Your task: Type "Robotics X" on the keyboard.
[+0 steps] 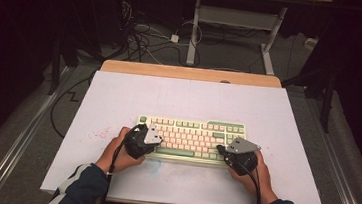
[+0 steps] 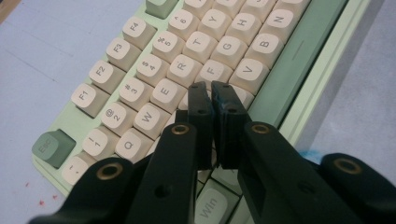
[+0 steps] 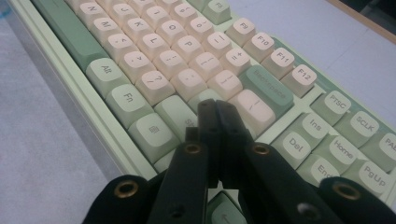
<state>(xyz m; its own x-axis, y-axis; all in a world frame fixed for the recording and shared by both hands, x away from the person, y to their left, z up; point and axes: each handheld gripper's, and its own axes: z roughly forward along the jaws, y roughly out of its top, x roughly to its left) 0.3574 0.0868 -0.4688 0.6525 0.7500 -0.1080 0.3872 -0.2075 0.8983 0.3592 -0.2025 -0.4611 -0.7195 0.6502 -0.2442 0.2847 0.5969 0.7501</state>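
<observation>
A pale green keyboard with cream and green keys lies in the middle of the white table top. My left gripper is over its left end, jaws shut with nothing between them. In the left gripper view the left gripper's tips hover over the cream keys just below F and R. My right gripper is at the keyboard's right end, also shut and empty. In the right gripper view the right gripper's tips rest above the green key near the Backspace key.
A wooden strip runs along the table's far edge. Beyond it stand a desk frame and loose cables on the floor. Faint red specks and a blue smudge mark the table top near the keyboard.
</observation>
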